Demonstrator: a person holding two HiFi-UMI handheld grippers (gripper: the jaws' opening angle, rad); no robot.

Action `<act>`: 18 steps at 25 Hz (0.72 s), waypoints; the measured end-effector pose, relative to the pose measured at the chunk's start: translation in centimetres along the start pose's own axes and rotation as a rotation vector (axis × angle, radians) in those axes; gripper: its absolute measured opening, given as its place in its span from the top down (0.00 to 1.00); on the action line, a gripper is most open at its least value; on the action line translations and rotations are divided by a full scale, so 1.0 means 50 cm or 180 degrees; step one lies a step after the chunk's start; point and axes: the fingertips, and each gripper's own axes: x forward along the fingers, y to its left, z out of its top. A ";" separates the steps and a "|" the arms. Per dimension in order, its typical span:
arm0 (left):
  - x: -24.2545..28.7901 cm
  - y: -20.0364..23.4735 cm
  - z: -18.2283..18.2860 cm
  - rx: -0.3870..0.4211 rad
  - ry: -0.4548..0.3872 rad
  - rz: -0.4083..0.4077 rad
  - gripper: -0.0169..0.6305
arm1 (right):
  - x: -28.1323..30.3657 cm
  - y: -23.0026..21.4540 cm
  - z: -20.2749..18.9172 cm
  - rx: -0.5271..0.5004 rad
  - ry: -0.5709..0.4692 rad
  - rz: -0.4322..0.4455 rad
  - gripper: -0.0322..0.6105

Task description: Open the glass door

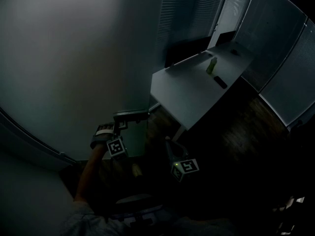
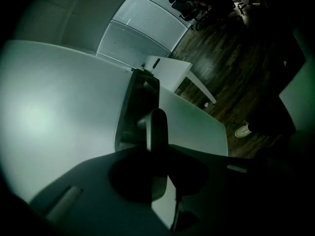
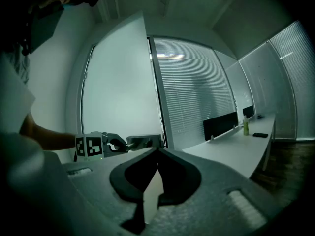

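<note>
The frosted glass door (image 1: 74, 58) fills the left of the head view, with its metal lever handle (image 1: 132, 115) at the door's edge. My left gripper (image 1: 119, 124) is shut on that handle. In the left gripper view the lever (image 2: 157, 127) runs straight between the jaws of the left gripper (image 2: 158, 151), against the pale door (image 2: 49, 107). The right gripper view shows the left gripper (image 3: 118, 144) gripping the handle (image 3: 145, 141) from the side. My right gripper (image 1: 168, 142) hangs free to the right of the handle. Its tips (image 3: 157, 150) meet with nothing between them.
A long white desk (image 1: 197, 82) stands just beyond the door edge with a green bottle (image 1: 211, 65) and a dark phone (image 1: 220, 81) on it. Slatted blinds (image 3: 197, 92) cover the glass walls. Dark wood floor (image 1: 236, 132) lies to the right.
</note>
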 end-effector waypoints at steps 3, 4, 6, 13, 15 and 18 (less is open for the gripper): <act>-0.016 -0.014 0.003 0.0000 -0.0023 -0.0022 0.87 | -0.025 0.010 -0.005 0.0010 -0.0005 -0.0018 0.95; -0.022 -0.018 0.002 0.0007 -0.0033 -0.0017 0.87 | -0.034 0.014 -0.007 0.0013 0.0001 -0.0027 0.95; -0.033 -0.025 0.001 0.0029 -0.0043 0.0004 0.87 | -0.049 0.019 -0.010 0.0017 0.0000 -0.0039 0.95; -0.072 -0.055 0.001 0.0067 -0.0067 -0.0051 0.87 | -0.100 0.038 -0.016 0.0021 0.0004 -0.0036 0.95; -0.081 -0.059 -0.002 0.0061 -0.0072 -0.0033 0.87 | -0.109 0.040 -0.019 0.0023 0.0002 -0.0053 0.95; -0.092 -0.067 -0.002 0.0074 -0.0090 -0.0029 0.86 | -0.123 0.039 -0.027 0.0035 0.0021 -0.0093 0.95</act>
